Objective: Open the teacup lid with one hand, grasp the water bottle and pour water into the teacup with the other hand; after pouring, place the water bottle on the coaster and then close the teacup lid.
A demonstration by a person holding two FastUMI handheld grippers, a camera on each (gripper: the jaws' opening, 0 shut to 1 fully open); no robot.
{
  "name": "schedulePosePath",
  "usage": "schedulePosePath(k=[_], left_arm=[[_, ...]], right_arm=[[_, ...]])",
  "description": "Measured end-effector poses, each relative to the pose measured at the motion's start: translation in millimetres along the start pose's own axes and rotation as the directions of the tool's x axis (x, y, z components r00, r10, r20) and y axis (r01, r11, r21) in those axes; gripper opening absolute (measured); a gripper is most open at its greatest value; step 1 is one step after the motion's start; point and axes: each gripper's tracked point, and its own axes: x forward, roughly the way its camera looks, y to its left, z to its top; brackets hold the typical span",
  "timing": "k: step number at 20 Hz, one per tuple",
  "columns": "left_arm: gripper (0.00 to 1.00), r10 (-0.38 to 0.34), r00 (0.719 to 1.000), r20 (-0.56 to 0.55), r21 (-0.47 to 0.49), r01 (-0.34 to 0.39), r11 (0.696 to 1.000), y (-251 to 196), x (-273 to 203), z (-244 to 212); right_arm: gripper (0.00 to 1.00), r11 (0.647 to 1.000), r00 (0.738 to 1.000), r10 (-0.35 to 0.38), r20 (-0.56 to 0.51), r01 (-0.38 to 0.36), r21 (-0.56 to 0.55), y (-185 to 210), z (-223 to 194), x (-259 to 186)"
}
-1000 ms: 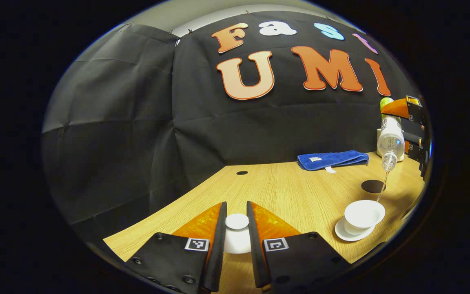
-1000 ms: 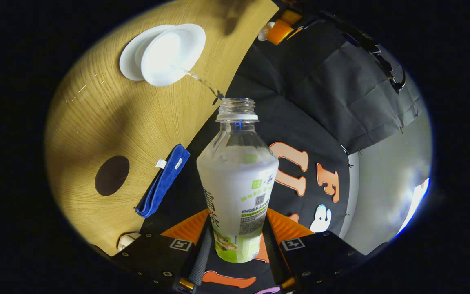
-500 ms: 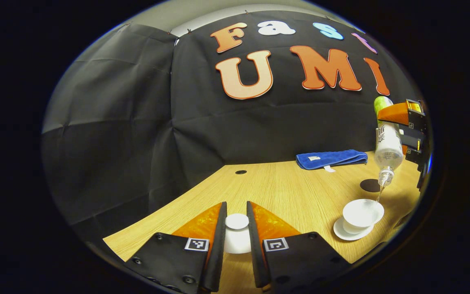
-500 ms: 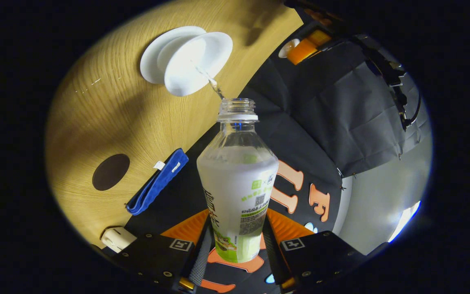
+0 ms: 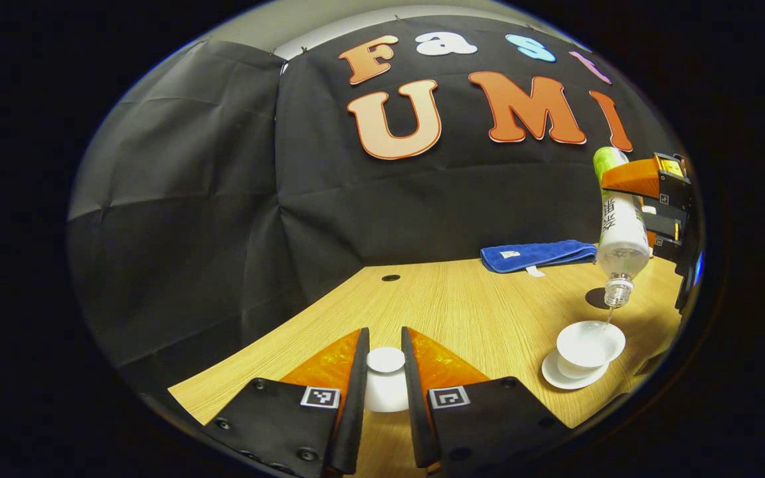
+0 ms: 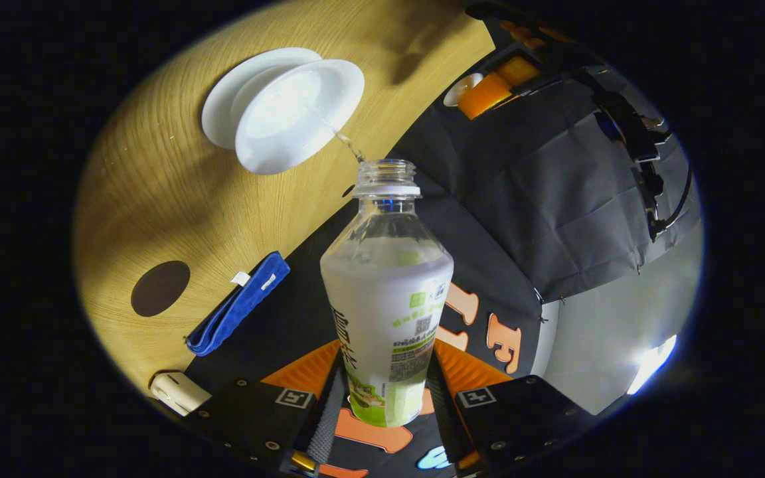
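Note:
My left gripper point(image 5: 384, 362) is shut on the white teacup lid point(image 5: 386, 382), held just above the wooden table point(image 5: 462, 312). To the right stands the open white teacup point(image 5: 588, 344) on its saucer point(image 5: 558, 378). My right gripper point(image 6: 386, 392) is shut on the clear water bottle point(image 6: 386, 292), tipped mouth-down over the teacup point(image 6: 296, 109). A thin stream of water runs from the bottle mouth point(image 5: 615, 297) into the cup. The dark round coaster point(image 5: 596, 299) lies just behind the cup, also seen as the coaster point(image 6: 160, 287) in the right gripper view.
A folded blue cloth point(image 5: 535, 255) lies at the back of the table against the wall. A small white object point(image 6: 176, 392) sits near the cloth point(image 6: 236, 312). A small dark hole point(image 5: 390, 277) marks the tabletop.
The bottle has tipped steeper and dropped closer to the cup, its mouth shifting left. The stream has shortened. The left gripper has held still with the lid.

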Motion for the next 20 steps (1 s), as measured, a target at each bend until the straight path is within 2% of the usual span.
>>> schedulePosePath(k=[2,5,7,9,13,16,18,20], left_arm=[[0.35,-0.001,1.000,0.002,-0.006,0.001,1.000,0.5,0.4,0.0],[0.35,-0.018,1.000,-0.003,-0.025,0.018,1.000,-5.6,-0.3,-2.9],[0.32,-0.022,1.000,-0.013,-0.023,0.021,1.000,-8.5,-0.9,-7.2],[0.35,-0.023,1.000,-0.010,-0.018,0.023,1.000,-12.0,-0.4,-7.2],[0.35,-0.038,0.999,-0.010,-0.013,0.038,0.999,-20.1,-2.3,-4.8],[0.35,-0.047,0.999,0.005,-0.025,0.047,0.999,-23.9,-3.0,1.2],[0.34,-0.055,0.998,0.004,-0.027,0.055,0.998,-27.6,-2.4,1.4],[0.35,-0.065,0.998,-0.003,-0.025,0.065,0.998,-33.5,-2.3,0.6]], right_arm=[[0.64,0.999,1.000,0.026,0.004,-0.026,0.034,3.8,0.7,-0.4],[0.65,0.980,0.996,0.093,-0.006,-0.091,0.176,27.4,4.6,-6.4],[0.65,0.947,0.989,0.151,-0.001,-0.144,0.287,38.1,12.1,-11.8],[0.65,0.897,0.975,0.220,0.013,-0.207,0.390,52.2,23.1,-16.9],[0.65,0.835,0.969,0.247,0.011,-0.219,0.505,58.4,36.3,-17.9],[0.65,0.733,0.961,0.275,0.016,-0.220,0.643,64.0,34.3,-18.8],[0.63,0.679,0.971,0.239,-0.020,-0.152,0.719,55.4,25.4,-19.1],[0.65,0.600,0.969,0.243,-0.052,-0.108,0.793,58.4,11.3,-14.4]])
